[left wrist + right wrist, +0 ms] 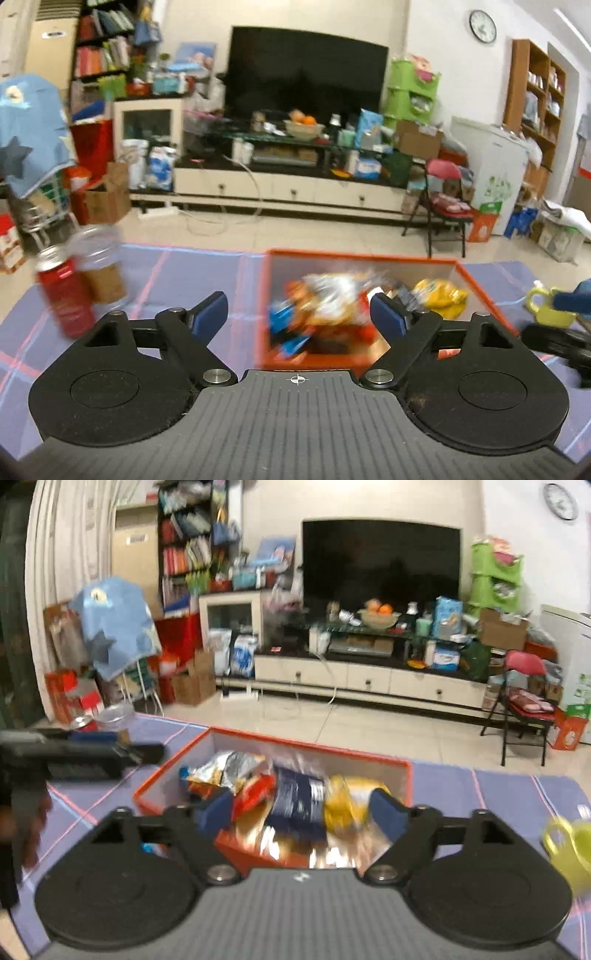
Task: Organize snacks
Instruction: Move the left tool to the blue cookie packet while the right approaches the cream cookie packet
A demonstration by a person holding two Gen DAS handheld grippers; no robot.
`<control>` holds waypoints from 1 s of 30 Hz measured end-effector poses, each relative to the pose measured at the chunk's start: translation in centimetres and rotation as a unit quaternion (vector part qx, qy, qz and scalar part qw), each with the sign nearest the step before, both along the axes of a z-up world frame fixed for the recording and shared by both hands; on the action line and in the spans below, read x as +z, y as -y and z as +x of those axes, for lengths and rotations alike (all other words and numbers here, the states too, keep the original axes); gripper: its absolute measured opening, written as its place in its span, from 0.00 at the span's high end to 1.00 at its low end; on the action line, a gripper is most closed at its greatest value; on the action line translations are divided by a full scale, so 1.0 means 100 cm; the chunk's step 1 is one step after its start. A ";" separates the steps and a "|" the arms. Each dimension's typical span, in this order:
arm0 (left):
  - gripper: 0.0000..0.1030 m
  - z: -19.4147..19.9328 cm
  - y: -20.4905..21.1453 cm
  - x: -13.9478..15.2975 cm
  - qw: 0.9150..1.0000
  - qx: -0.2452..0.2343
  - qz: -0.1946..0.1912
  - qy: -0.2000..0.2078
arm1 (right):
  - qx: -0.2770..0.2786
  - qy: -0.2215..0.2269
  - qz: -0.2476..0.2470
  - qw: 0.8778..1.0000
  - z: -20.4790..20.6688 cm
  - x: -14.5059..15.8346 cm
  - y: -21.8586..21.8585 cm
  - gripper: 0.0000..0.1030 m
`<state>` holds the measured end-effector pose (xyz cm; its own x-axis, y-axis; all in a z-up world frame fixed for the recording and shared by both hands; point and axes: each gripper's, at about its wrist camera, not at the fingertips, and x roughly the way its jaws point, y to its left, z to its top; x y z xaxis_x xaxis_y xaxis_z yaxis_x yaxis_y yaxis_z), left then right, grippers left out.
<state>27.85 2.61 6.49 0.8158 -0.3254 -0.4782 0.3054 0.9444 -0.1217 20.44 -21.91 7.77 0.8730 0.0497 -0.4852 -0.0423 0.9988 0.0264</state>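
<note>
Both grippers are hanging wide open with nothing between the pads: left gripper [298,314], right gripper [303,812]. The snack bags [295,797] are sitting piled in the orange box [369,757] mid-table, too motion-smeared to read any labels. A red can [64,295] near the left edge is blurring badly, and a yellow-green mug [570,843] is getting cut off at the right edge.

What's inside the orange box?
The box holds snack bags: a silver one, a red one, a dark blue one and a yellow one. Anything under them is hidden.
</note>
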 end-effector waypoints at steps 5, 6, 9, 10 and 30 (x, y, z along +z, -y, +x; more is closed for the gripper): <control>0.34 -0.019 -0.065 -0.036 0.997 0.058 -0.006 -0.049 | -0.032 -0.028 0.031 0.999 -0.054 -0.052 0.007 0.06; 0.34 -0.019 -0.075 -0.044 0.996 0.068 -0.003 -0.057 | -0.039 -0.046 0.047 0.997 -0.049 -0.061 0.009 0.06; 0.30 -0.018 -0.089 -0.062 0.989 0.120 0.000 -0.085 | -0.058 -0.066 0.067 0.994 -0.031 -0.080 0.010 0.05; 0.26 -0.018 -0.091 -0.069 0.986 0.135 -0.009 -0.097 | -0.075 -0.072 0.072 0.992 -0.023 -0.085 0.012 0.05; 0.19 0.025 -0.073 -0.116 0.960 -0.232 0.105 -0.113 | -0.063 -0.118 0.116 0.984 -0.007 -0.100 0.012 0.03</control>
<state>30.34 9.91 -5.08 0.4738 -0.5053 -0.7212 0.6867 0.7247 -0.0566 19.71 -23.09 -2.19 0.7436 0.0817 -0.6637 0.1160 0.9617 0.2484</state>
